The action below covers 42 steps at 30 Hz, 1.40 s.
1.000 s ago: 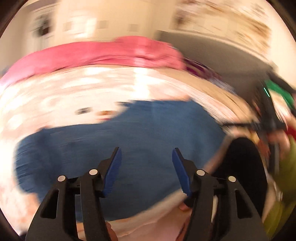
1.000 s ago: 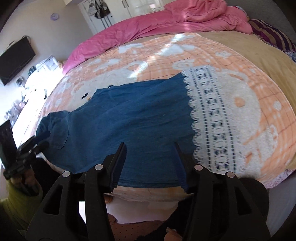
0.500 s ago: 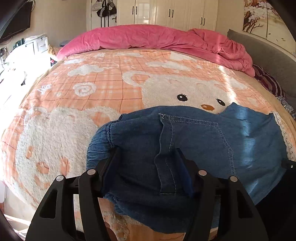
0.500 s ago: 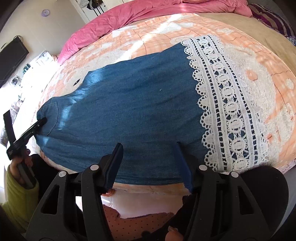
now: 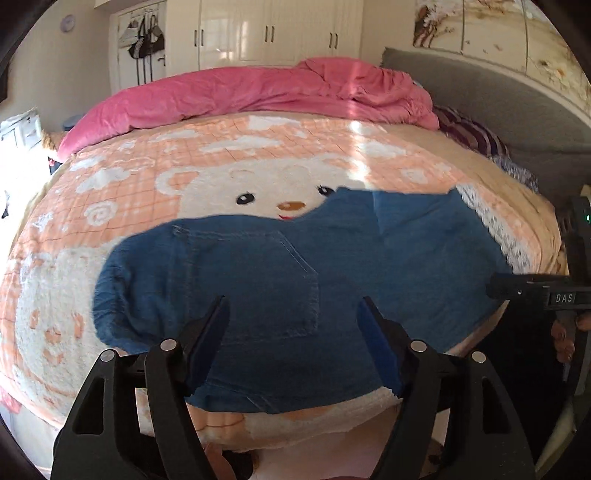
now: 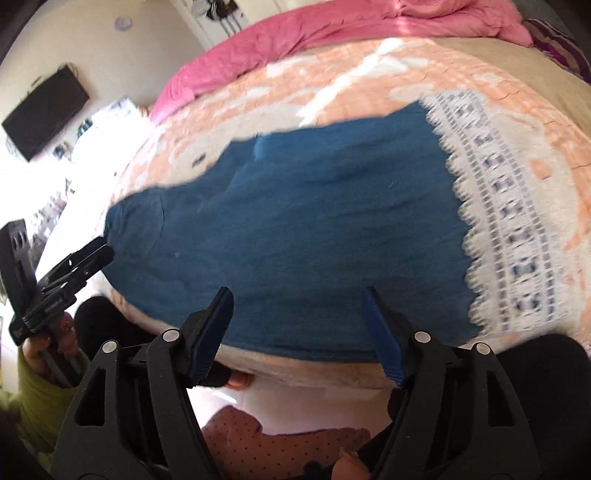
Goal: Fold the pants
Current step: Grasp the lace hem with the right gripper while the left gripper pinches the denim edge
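Observation:
Blue denim pants with a white lace hem lie flat across the near edge of the bed, waistband to the left, hem to the right. My left gripper is open and empty over the pocket near the waist. My right gripper is open and empty over the pants' near edge, left of the lace. The left gripper also shows in the right wrist view, beside the waist end. The right gripper's body shows at the right edge of the left wrist view.
The bed carries an orange blanket with a bear print. A pink duvet is heaped at the far side. A grey headboard is at the right, white wardrobes behind, a wall TV at the left.
Both open grippers have pulled back a little from the pants. The left view swung from a blur onto the waist end and settled over the pocket. The pants lie unmoved.

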Each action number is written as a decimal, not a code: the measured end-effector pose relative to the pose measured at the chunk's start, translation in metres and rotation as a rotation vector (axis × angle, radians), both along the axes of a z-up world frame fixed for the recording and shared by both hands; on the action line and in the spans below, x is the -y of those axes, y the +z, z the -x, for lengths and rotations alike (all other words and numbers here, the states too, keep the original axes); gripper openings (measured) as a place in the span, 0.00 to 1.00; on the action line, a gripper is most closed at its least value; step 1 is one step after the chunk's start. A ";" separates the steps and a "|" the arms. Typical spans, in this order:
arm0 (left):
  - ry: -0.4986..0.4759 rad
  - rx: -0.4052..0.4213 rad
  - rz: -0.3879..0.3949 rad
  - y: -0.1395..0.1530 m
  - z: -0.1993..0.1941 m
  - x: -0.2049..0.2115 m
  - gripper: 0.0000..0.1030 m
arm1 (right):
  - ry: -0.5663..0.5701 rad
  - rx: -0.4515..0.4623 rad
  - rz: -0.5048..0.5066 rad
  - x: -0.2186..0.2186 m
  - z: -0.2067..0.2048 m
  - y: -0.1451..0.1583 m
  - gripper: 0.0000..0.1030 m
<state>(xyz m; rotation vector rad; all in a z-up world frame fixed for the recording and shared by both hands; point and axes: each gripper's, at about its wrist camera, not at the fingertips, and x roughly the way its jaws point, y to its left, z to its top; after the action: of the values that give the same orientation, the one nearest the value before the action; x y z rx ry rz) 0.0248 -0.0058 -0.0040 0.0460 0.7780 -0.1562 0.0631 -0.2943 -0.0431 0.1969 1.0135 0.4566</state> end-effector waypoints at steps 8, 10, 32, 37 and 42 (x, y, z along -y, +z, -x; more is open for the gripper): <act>-0.014 -0.097 -0.124 -0.046 0.000 0.023 0.77 | 0.023 0.000 0.028 -0.006 0.012 -0.016 0.70; -0.014 -0.097 -0.087 -0.038 0.002 0.018 0.77 | 0.030 0.014 0.006 -0.003 0.014 -0.011 0.70; -0.003 -0.193 0.227 0.005 -0.157 0.021 0.77 | -0.190 0.085 -0.122 0.119 -0.174 0.048 0.71; -0.046 -0.200 0.192 -0.004 -0.177 0.039 0.77 | -0.219 0.057 -0.191 0.131 -0.179 0.028 0.71; -0.037 -0.251 0.238 -0.022 -0.197 0.037 0.76 | -0.182 0.010 -0.288 0.144 -0.171 0.011 0.71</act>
<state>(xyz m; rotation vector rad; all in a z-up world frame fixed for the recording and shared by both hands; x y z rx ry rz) 0.2218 -0.0423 -0.0259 -0.1876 1.0039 -0.2931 0.2343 -0.4381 -0.0320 0.5399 0.9084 0.4357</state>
